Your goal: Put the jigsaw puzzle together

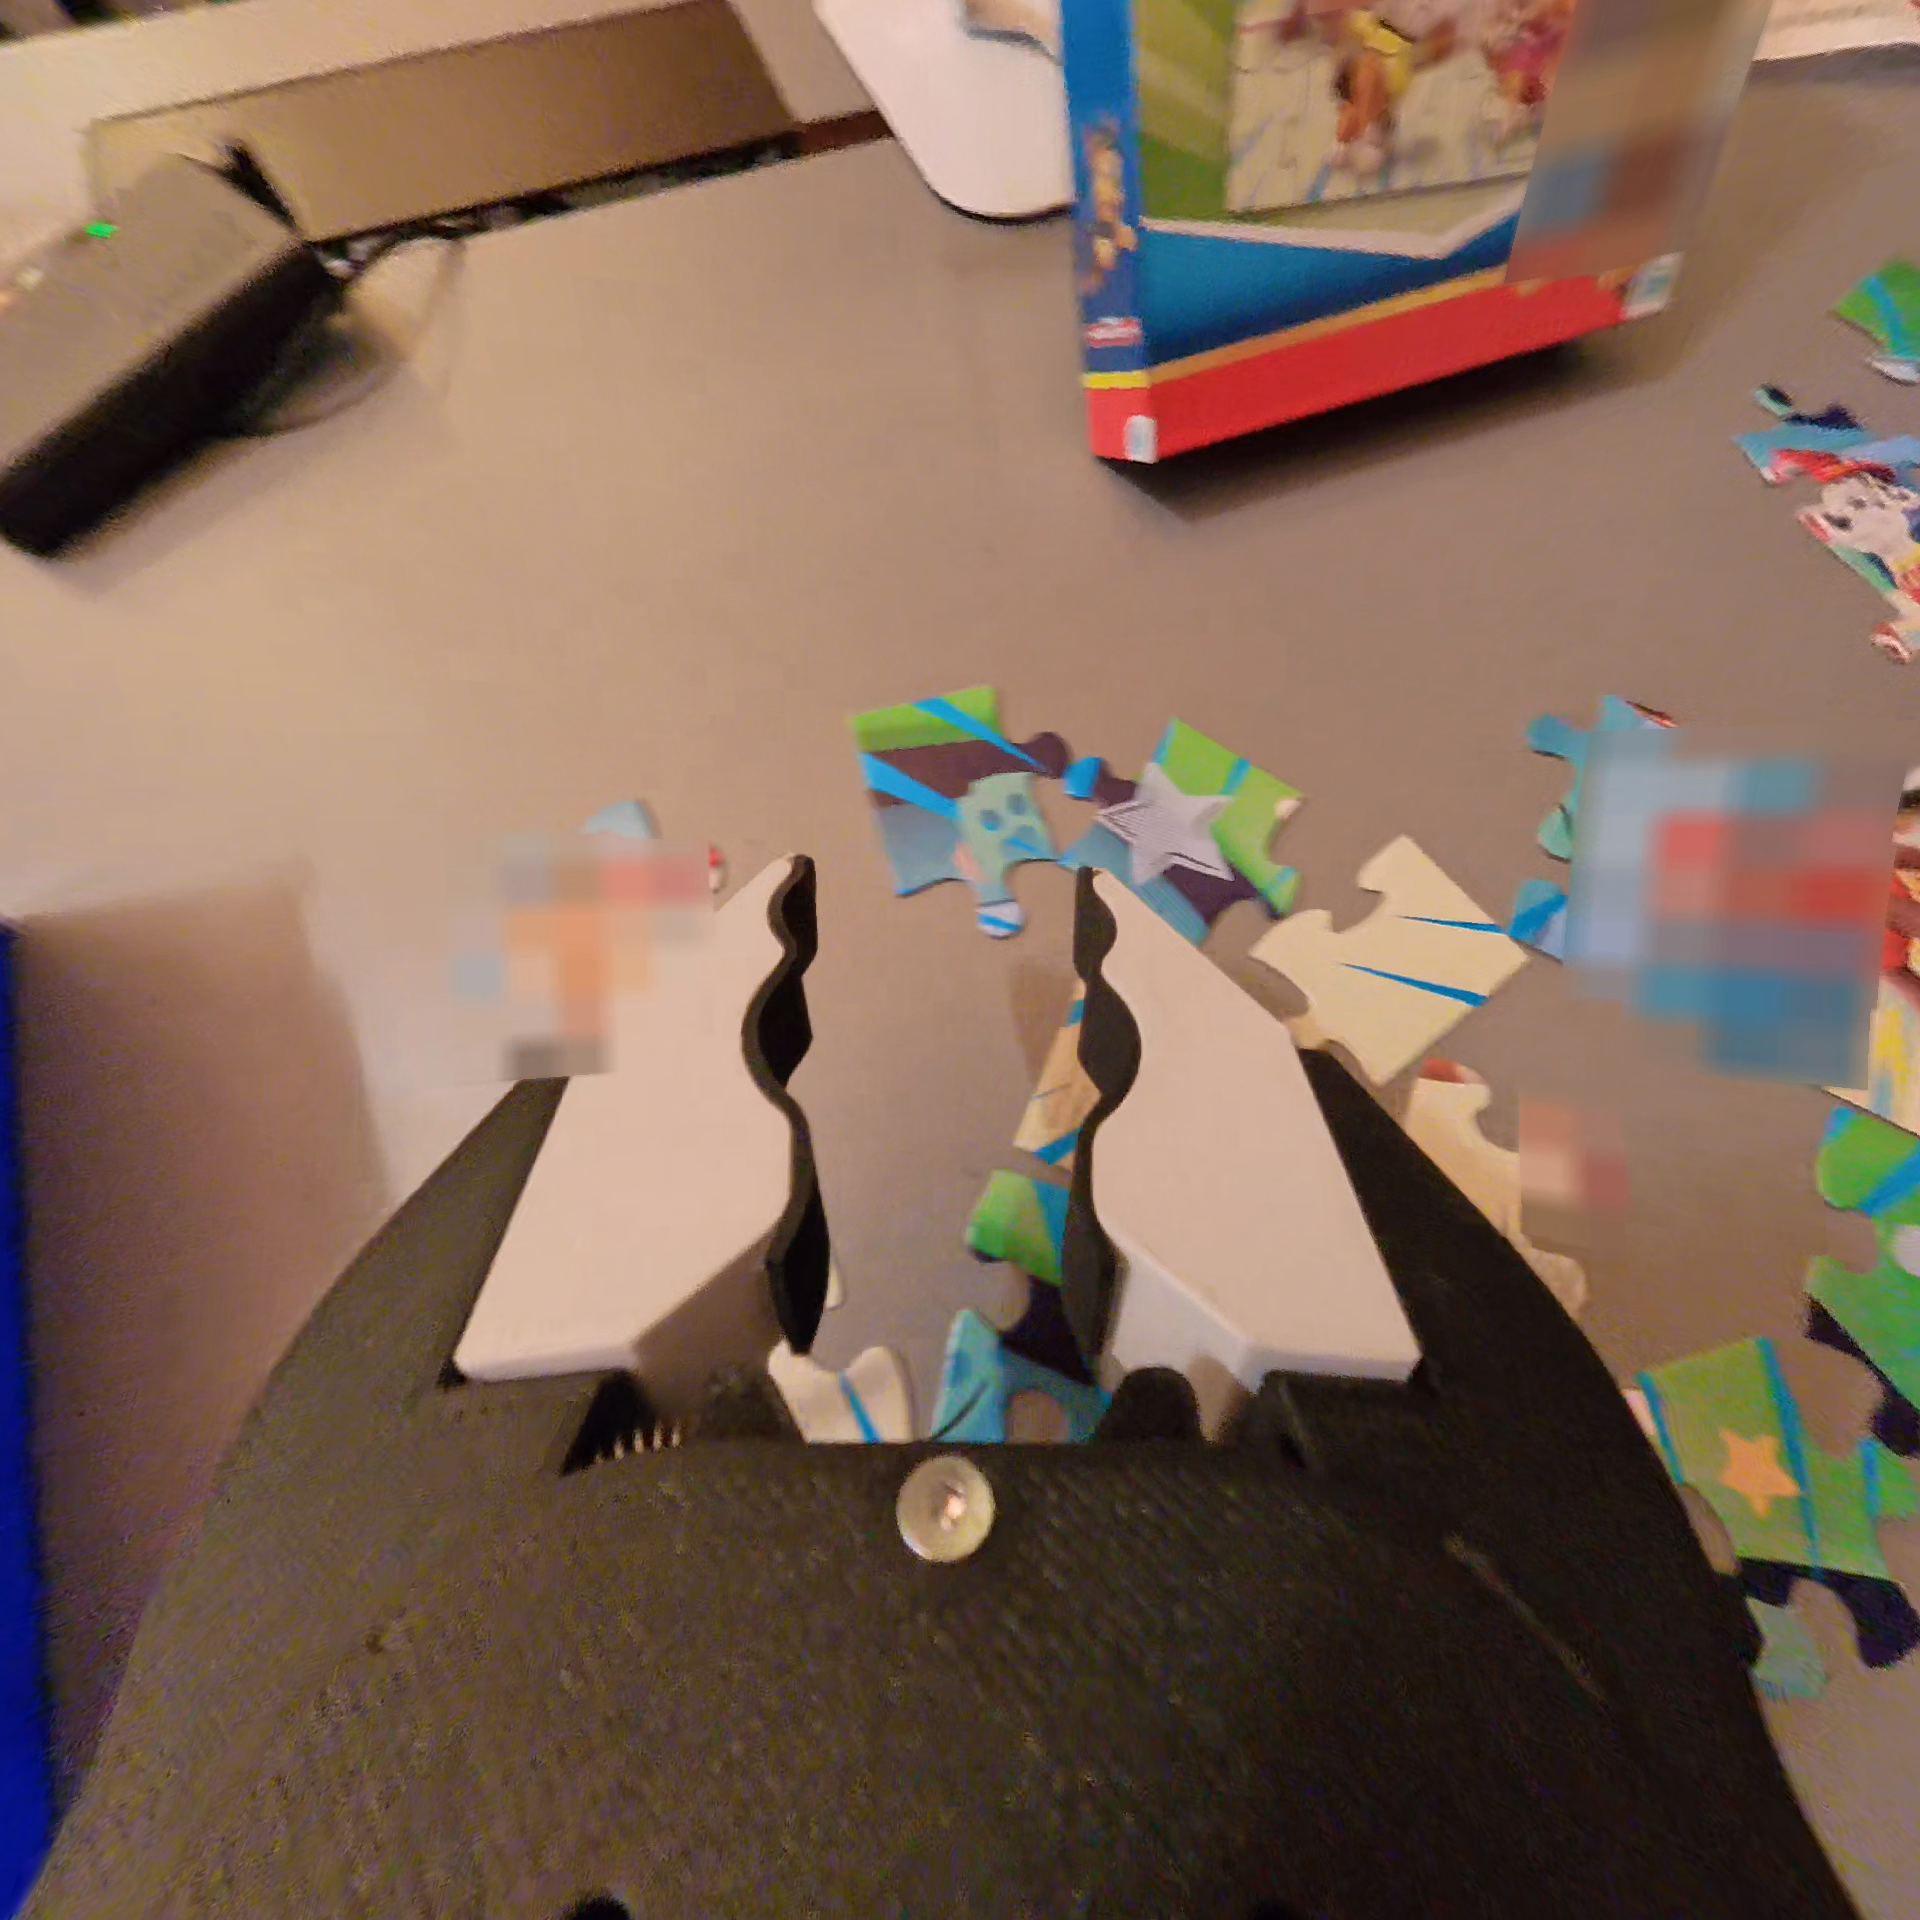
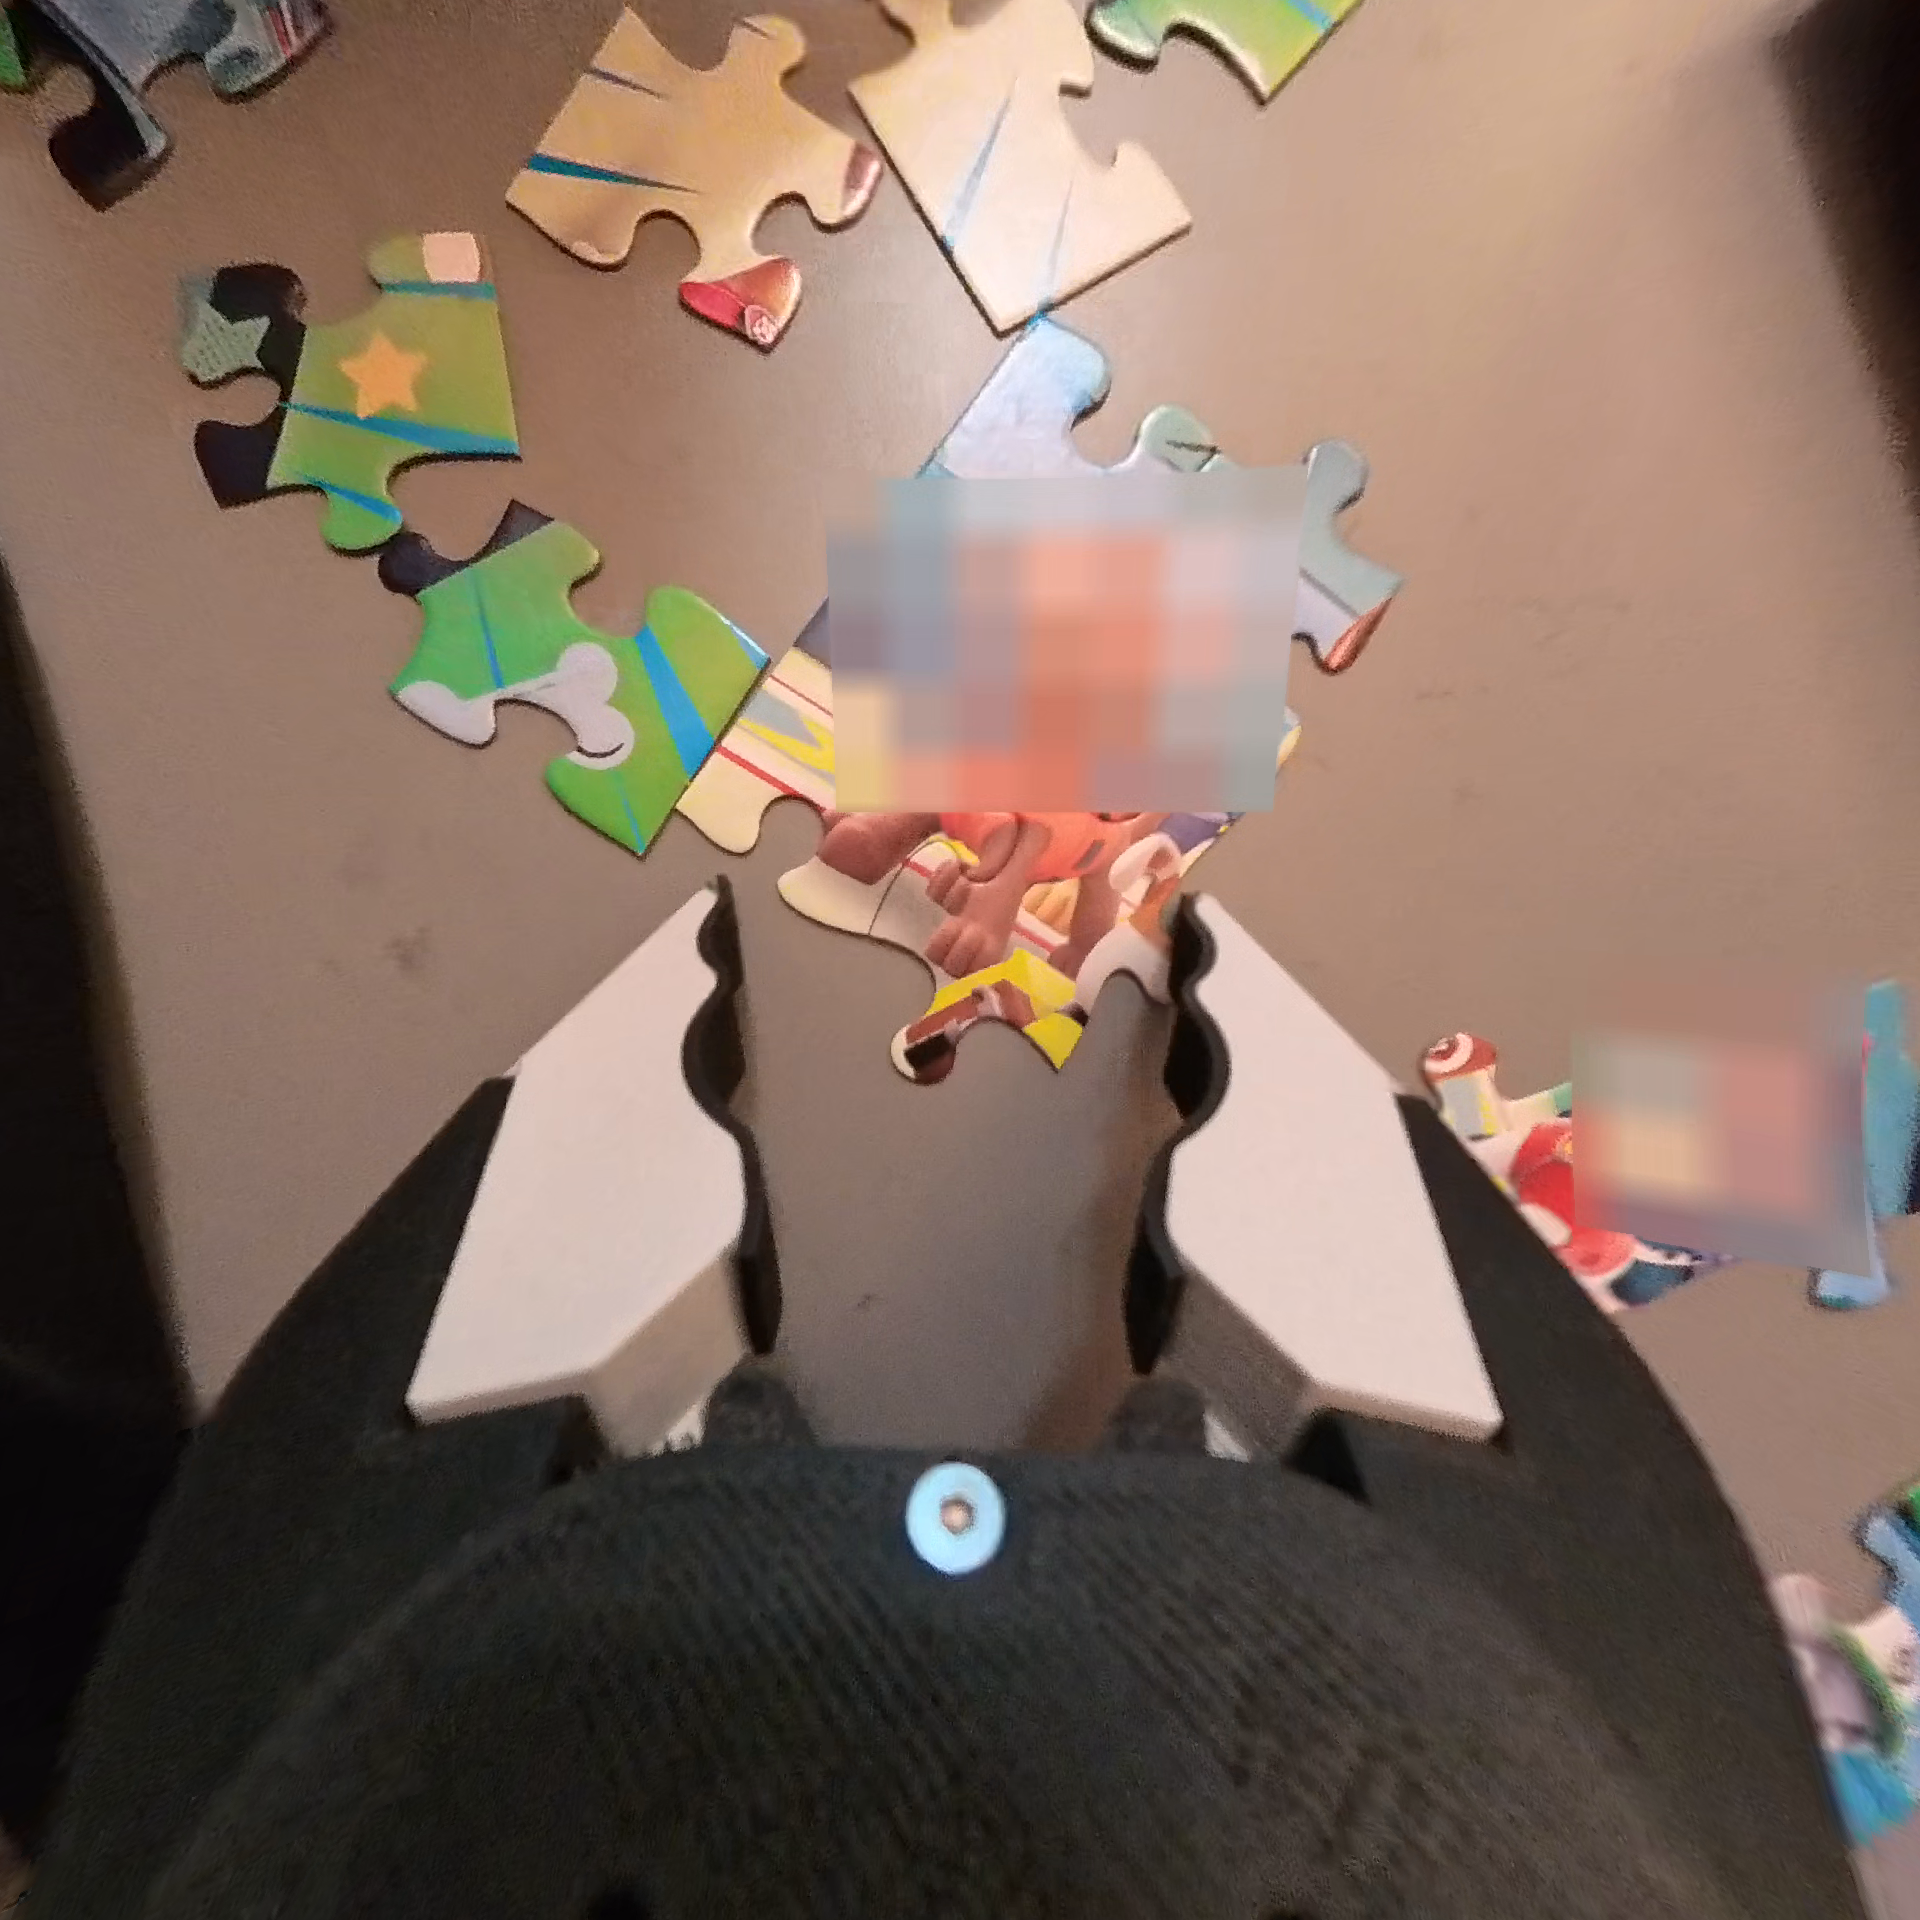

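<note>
Puzzle pieces [image 2: 997, 935] lie scattered beyond both tongs; left tongs [image 1: 940, 883] and right tongs [image 2: 951, 904] gape, grasping nothing.

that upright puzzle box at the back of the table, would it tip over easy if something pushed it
Probably yes. The puzzle box stands upright on a narrow red base, tall for its footprint, so a push high up would likely topple it. Pieces lie scattered over the table, so it is likely nearly empty and light, apt to slide if pushed low.
</note>
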### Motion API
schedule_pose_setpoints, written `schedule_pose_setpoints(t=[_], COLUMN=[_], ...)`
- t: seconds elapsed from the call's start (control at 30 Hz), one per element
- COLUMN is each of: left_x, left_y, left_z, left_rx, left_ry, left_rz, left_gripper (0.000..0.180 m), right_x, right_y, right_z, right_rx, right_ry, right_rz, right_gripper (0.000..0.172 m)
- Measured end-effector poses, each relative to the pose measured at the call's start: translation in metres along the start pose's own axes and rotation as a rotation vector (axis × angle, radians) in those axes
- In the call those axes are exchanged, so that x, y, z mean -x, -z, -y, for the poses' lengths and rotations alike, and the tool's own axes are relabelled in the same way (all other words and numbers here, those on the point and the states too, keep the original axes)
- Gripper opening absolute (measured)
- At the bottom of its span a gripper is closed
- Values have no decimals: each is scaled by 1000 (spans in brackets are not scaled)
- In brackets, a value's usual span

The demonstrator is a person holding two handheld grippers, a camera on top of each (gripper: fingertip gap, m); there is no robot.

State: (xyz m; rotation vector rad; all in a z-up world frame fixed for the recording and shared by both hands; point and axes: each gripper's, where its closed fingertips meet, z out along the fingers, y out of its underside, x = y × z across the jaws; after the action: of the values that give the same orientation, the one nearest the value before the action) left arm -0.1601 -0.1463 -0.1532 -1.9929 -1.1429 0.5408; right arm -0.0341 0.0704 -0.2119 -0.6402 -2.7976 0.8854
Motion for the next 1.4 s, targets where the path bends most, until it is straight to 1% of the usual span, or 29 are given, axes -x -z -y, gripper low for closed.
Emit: schedule_pose_setpoints(t=[0.03, 0.07, 0.27, 0.4, 0.53, 0.73, 1.0, 1.13, 1.2, 1.23, 1.33, 1.4], left_x=[10, 19, 67, 77, 78, 65, 52, 37, 32, 32, 30, 19], left_y=[4, 8, 27, 27, 26, 30, 31, 28, 27, 26, 23, 20], left_z=[2, 3, 2, -1, 3, 10, 3, 3, 3, 2, -5, -10], left_rx=[-12, -24, -85, -96, -99, -138, -138, -147, -143, -138, -110, -86], left_ry=[18, 36, 118, 146, 133, 135, 145, 174, 161, 152, 120, 113], left_rz=[10, 20, 117, 136, 141, 96, 58, -4, 0, 8, 30, -4], left_gripper=[49, 49, 49, 49, 49, 50, 50, 49, 49, 49, 46, 46], right_x=[-5, -9, -17, -27, -46, -49, -42, -40, -35, -33, -30, -29], right_y=[0, -1, -6, -8, -8, -9, -7, -7, -6, -4, 13, 19], right_z=[2, 3, 11, 14, 15, 17, 15, 15, 20, 25, 36, 37], right_rx=[-16, -30, -64, -90, -138, -162, -171, -185, -195, -210, -262, -278], right_ry=[-34, -58, -242, -403, -530, -552, -576, -584, -544, -514, -420, -401], right_rz=[-18, -37, -183, -317, -437, -471, -495, -510, -489, -488, -562, -579], right_gripper=[74, 71, 70, 71, 71, 71, 71, 71, 71, 66, 58, 59])
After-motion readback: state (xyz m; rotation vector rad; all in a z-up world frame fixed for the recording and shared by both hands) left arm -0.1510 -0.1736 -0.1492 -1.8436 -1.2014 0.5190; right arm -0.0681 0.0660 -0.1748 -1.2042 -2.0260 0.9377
